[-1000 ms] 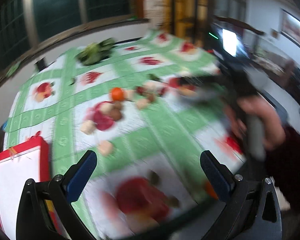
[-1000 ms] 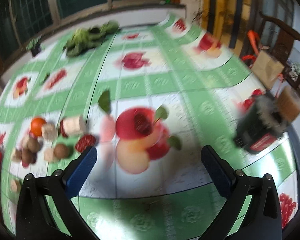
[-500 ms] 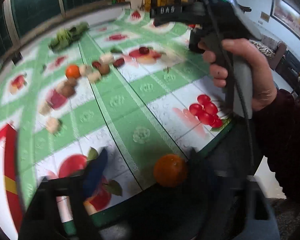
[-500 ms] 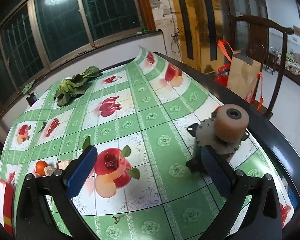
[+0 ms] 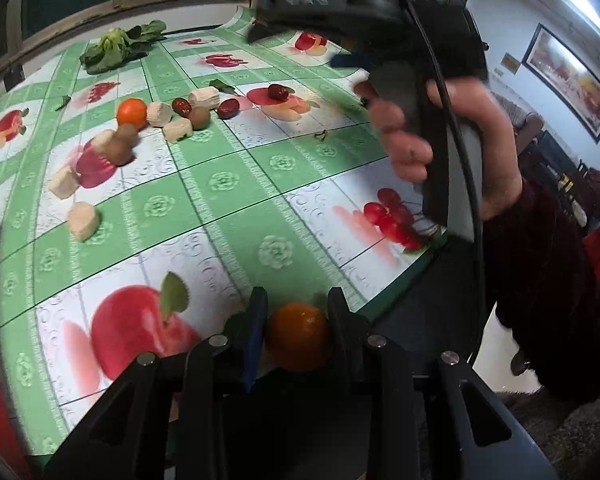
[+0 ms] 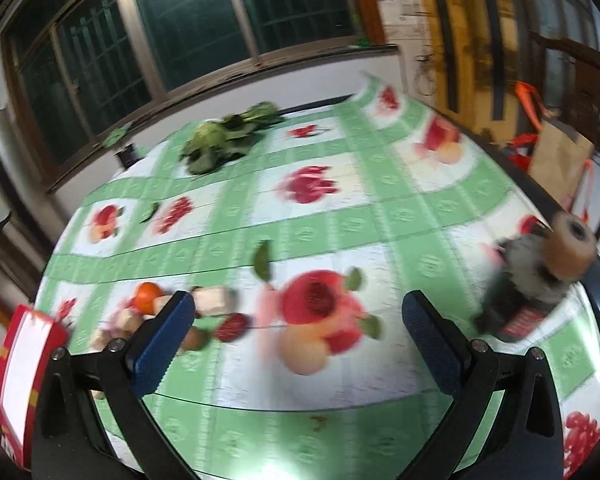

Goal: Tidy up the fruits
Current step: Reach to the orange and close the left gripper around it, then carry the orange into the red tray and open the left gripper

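Note:
My left gripper (image 5: 297,320) is shut on an orange (image 5: 298,336) at the near edge of the table. More fruit lies in a loose cluster at the far left: another orange (image 5: 131,112), brown kiwis (image 5: 118,150), red dates (image 5: 181,106) and pale cut pieces (image 5: 83,216). My right gripper (image 6: 294,322) is open and empty above the table, and its body (image 5: 380,12) and the hand holding it show in the left wrist view. The cluster also shows in the right wrist view, with the second orange (image 6: 147,297) at the left.
A red and white box (image 6: 20,372) stands at the table's left edge. Leafy greens (image 5: 118,44) lie at the far side. A dark device with a tape roll (image 6: 540,280) stands at the right edge. The green tablecloth (image 5: 228,184) has printed fruit.
My left gripper has swung down to the near table edge and shut on the orange. My right gripper has shifted, still open; its view is now blurred.

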The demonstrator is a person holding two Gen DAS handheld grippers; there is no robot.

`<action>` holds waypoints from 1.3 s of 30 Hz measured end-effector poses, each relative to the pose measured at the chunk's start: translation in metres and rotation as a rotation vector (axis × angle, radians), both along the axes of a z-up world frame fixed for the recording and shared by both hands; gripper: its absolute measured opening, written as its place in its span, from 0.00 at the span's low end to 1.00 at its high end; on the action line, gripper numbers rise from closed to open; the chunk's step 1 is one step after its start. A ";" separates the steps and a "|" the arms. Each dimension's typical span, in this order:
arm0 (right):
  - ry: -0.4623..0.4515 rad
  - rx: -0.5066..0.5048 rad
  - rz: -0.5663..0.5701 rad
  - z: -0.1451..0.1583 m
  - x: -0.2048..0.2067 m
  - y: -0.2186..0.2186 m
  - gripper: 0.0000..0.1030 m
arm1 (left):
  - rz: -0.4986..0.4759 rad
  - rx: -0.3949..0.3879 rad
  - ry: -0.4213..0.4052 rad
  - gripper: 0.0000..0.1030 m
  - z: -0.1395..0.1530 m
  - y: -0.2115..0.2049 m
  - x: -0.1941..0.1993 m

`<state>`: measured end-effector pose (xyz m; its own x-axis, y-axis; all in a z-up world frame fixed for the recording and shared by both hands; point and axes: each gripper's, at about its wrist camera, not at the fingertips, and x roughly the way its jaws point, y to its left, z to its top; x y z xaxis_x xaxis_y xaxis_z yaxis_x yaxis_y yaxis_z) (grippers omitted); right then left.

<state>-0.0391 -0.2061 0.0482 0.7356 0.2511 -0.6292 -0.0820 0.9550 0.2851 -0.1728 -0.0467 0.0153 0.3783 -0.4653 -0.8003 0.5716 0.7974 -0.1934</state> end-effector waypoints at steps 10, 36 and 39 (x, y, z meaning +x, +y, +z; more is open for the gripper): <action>0.192 0.164 0.302 -0.003 0.063 0.101 1.00 | 0.302 0.025 -0.006 0.31 0.003 0.078 0.033; 0.358 0.022 0.444 -0.045 0.094 0.132 0.36 | 0.272 0.031 0.013 0.60 0.013 0.086 0.019; 0.375 0.021 0.447 -0.045 0.094 0.131 0.36 | 0.278 0.031 0.046 0.60 0.005 0.085 0.025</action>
